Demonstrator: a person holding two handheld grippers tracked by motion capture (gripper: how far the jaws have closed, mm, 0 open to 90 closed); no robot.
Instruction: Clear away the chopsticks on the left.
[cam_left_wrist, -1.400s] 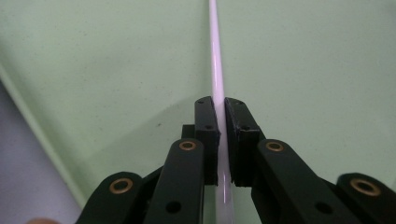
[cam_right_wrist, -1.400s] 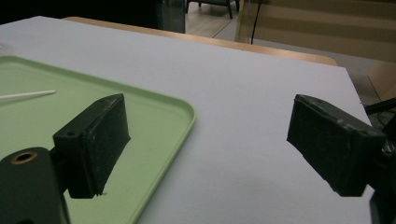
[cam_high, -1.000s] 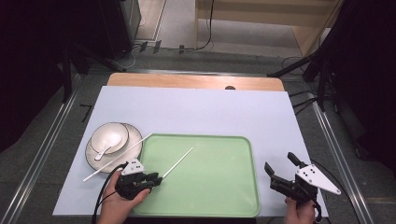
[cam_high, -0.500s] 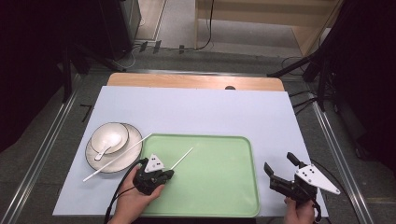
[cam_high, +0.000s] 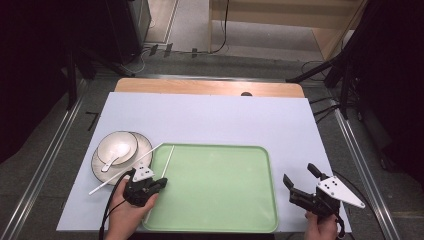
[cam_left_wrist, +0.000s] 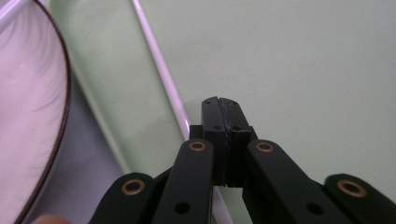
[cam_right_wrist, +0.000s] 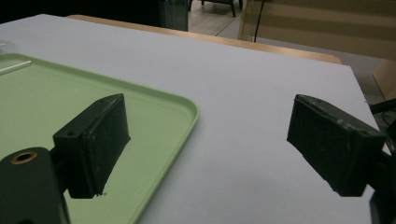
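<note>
The left gripper (cam_high: 161, 183) is at the near left of the counter (cam_high: 210, 120), over the left edge of the green tray (cam_high: 220, 200). Its two black jaws are pressed tight together. In the left gripper view, nothing is between the tips of the left gripper (cam_left_wrist: 220, 103). A thin white chopstick (cam_left_wrist: 161, 77) lies on the tray just beside the jaws and runs under their left side. I cannot tell if it touches them.

From above, that chopstick (cam_high: 167, 157) lies on the left part of the tray, with its far end by the tray's far left corner. A second chopstick (cam_high: 125, 170) lies slanted across the tray's left rim, with one end on the counter near the left gripper and the other end near the tray's far left corner.

A white plate with a dark rim (cam_high: 122, 157) sits on the counter just left of the tray. A white bowl (cam_high: 117, 148) stands on the plate, and a white spoon (cam_high: 115, 155) lies in the bowl.

The right gripper (cam_high: 300, 181) is at the near right of the counter, just beside the right edge of the tray. Its jaws are wide apart and hold nothing. In the right gripper view, the right gripper (cam_right_wrist: 208, 144) has one jaw over the tray's (cam_right_wrist: 154, 140) corner and the other over the bare counter (cam_right_wrist: 243, 93).
</note>
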